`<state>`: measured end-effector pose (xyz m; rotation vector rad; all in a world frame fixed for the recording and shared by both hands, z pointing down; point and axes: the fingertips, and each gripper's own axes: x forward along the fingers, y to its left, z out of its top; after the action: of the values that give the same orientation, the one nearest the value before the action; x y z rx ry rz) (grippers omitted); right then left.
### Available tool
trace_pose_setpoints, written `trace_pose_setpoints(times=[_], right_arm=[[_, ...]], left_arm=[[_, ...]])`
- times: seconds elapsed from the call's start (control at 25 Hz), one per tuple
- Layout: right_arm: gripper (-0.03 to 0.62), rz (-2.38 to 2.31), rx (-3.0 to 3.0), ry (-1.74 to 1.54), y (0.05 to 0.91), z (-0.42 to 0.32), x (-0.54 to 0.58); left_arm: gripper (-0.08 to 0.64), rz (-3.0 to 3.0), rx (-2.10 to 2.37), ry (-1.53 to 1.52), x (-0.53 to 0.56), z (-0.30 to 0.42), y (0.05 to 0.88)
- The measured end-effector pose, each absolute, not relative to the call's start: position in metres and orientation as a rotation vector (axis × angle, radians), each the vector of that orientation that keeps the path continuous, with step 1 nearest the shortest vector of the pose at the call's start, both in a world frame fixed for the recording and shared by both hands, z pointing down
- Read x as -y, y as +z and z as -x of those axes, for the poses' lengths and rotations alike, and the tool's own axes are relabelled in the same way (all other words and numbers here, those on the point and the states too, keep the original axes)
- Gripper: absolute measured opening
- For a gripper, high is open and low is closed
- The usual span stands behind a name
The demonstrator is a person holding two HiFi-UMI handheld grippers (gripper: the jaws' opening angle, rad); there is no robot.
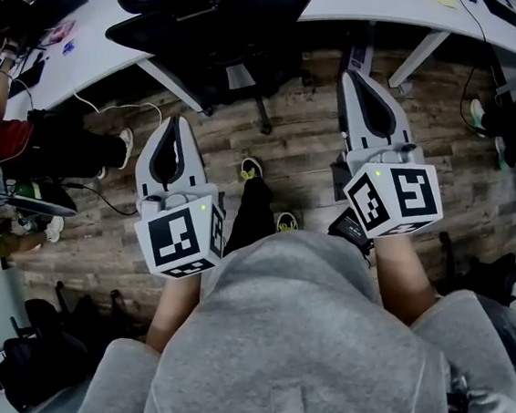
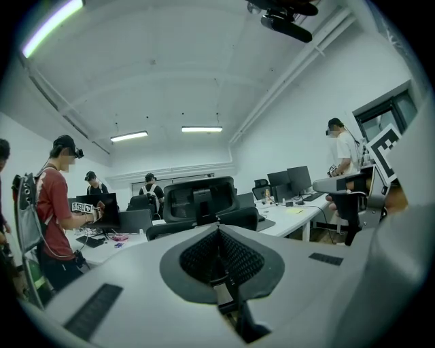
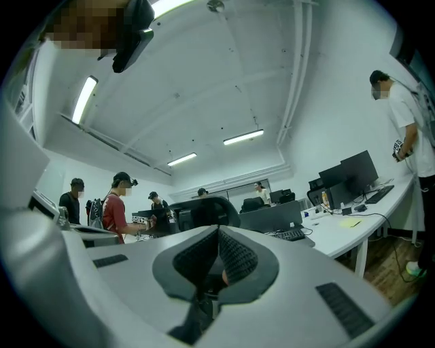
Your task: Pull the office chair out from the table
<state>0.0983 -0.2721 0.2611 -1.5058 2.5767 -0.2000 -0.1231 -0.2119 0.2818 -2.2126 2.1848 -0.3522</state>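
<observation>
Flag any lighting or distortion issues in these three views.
Head view: dim, the office chair reads as a near-black mass against the bright white table, whose edge bows. Left gripper view: strong fisheye, black corners, ceiling light blown out. Right gripper view: same fisheye and dark corners, strip light clipped.

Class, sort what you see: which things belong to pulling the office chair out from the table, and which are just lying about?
For the job: black office chair; long white table; left claw, shut and empty; right claw, shut and empty.

Lying about: yellow paper note; black keyboard; dark flat monitors.
</observation>
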Motion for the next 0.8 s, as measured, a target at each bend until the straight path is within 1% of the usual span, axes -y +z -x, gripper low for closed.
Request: trace_pose_setpoints(times=[0.32,0.8], right_arm=[[0.028,1.527,-2.598,-0.133,0.260,-0.093,0.303],[0.028,1.548,-2.713,-0.070,0.273,-0.052,0.392]], left_arm=[[0.011,2.210,-2.194,-0.314,0.244,0.139,0.285],[0.011,2.203,-2.226,-0.379,0.326,0.191,0.296]])
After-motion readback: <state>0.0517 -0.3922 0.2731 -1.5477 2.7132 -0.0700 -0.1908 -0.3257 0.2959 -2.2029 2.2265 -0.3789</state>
